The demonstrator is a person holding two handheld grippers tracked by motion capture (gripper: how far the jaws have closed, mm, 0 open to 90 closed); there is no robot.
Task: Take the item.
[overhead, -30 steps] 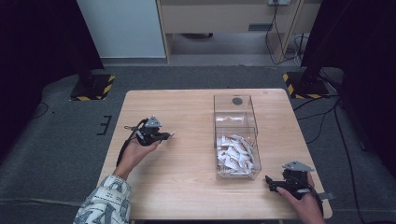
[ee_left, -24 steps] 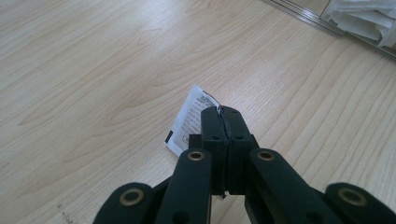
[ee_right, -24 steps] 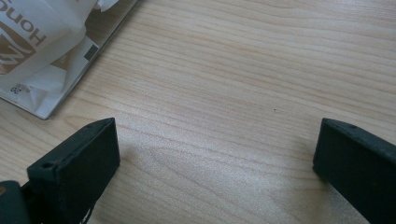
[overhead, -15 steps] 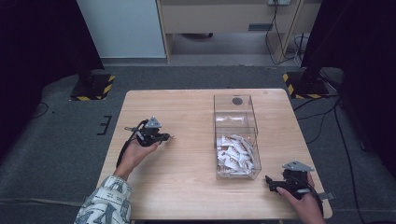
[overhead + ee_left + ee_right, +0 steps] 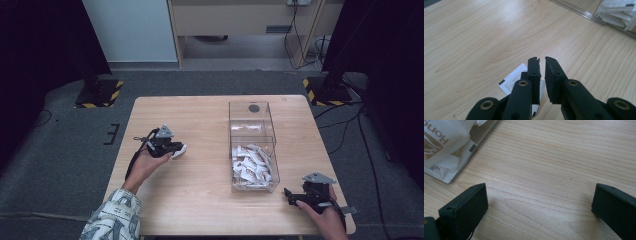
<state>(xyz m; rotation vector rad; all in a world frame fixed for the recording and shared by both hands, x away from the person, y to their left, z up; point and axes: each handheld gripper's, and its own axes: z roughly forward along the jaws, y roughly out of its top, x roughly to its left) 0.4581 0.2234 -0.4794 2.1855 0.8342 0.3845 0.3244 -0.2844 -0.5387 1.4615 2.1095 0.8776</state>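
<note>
The right gripper [image 5: 292, 196] rests wide open and empty at the table's [image 5: 200, 200] near edge, while the left gripper [image 5: 542, 65], jaws nearly closed with a white packet [image 5: 512, 80] lying under them, seemingly unpinched, should settle before reaching the far bin [image 5: 252, 150].

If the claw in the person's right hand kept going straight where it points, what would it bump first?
Probably nothing soon: the right claw points left across bare light wooden table. The clear plastic box of white packets sits off to one side, likely missed.
</note>
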